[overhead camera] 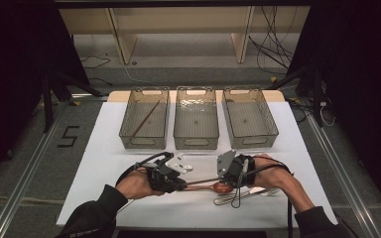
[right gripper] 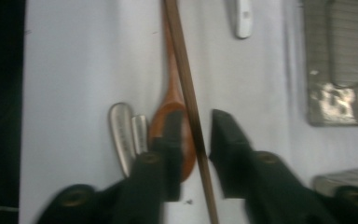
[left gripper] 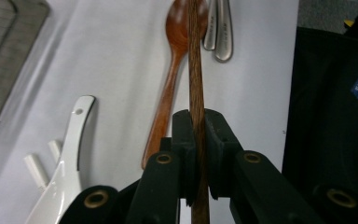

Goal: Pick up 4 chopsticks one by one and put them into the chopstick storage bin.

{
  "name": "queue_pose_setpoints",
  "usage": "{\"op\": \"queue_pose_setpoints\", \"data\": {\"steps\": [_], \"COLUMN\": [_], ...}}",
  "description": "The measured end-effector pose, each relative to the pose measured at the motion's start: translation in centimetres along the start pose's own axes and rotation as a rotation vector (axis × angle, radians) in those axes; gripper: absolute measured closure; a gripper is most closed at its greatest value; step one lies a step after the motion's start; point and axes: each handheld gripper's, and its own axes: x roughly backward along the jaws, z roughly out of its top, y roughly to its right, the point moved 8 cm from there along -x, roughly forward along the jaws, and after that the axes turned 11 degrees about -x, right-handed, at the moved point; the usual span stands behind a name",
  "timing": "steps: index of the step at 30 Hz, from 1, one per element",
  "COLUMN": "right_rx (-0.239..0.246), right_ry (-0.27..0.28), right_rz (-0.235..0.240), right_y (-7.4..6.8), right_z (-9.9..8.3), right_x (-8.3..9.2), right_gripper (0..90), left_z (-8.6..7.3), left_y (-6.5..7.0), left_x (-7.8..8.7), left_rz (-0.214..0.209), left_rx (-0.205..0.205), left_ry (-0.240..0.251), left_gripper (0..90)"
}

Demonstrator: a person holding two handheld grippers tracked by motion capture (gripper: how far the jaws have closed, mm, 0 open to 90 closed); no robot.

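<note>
The dark wooden chopstick (left gripper: 196, 70) spans the gap between the left gripper (left gripper: 196, 135) and the right gripper (right gripper: 193, 135), barring any pass between them. Directly beneath it lies the reddish-brown wooden spoon (left gripper: 171, 79), with two steel utensil handles (right gripper: 126, 135) just beside the right gripper's jaws. A white ceramic spoon (left gripper: 70, 158) lies close beside the left gripper. Beyond both grippers, three clear plastic bins (overhead camera: 196, 119) wall off the far counter (overhead camera: 109, 144); bare counter lies between them and the grippers.

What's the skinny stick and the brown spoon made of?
The stick looks like dark wood: streaky grain runs along it, matte. The brown spoon also seems wooden, reddish and a bit glossy, perhaps lacquered.
</note>
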Motion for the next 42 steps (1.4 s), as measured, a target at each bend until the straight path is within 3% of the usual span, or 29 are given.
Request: {"op": "queue_pose_setpoints", "data": {"steps": [5, 9, 12, 18, 24, 30, 37, 42], "right_rx": [-0.114, -0.219, -0.300, -0.485, -0.600, -0.667, -0.675, -0.703], "right_ry": [0.117, 0.206, 0.262, 0.398, 0.468, 0.504, 0.509, 0.509], "right_rz": [-0.051, -0.126, -0.146, -0.150, -0.144, -0.124, -0.119, -0.114], "right_y": [1.1, 2.1, 2.3, 2.4, 2.3, 1.7, 0.9, 0.7], "right_z": [0.5, 0.9, 0.9, 0.8, -0.2, -1.2, -1.7, -2.3], "right_x": [1.3, 2.1, 2.5, 3.4, 3.4, 3.4, 3.6, 3.6], "right_gripper": [51.1, 44.1, 39.7, 33.9, 30.0, 28.0, 28.2, 27.8], "left_z": [-0.6, -1.2, -1.7, -2.4, -2.8, -3.3, -3.8, -4.2], "left_y": [-0.9, -1.8, -2.5, -4.0, -4.9, -5.7, -6.7, -7.9], "left_x": [0.7, 1.2, 1.7, 2.9, 4.1, 4.8, 5.5, 6.7], "left_rz": [0.045, 0.089, 0.125, 0.202, 0.237, 0.254, 0.278, 0.307], "left_rx": [0.037, 0.080, 0.114, 0.195, 0.256, 0.296, 0.338, 0.383], "left_ry": [0.007, 0.012, 0.020, 0.070, 0.118, 0.132, 0.146, 0.185], "left_gripper": [83.1, 83.1, 83.0, 83.0, 83.1, 83.1, 83.1, 83.1]}}
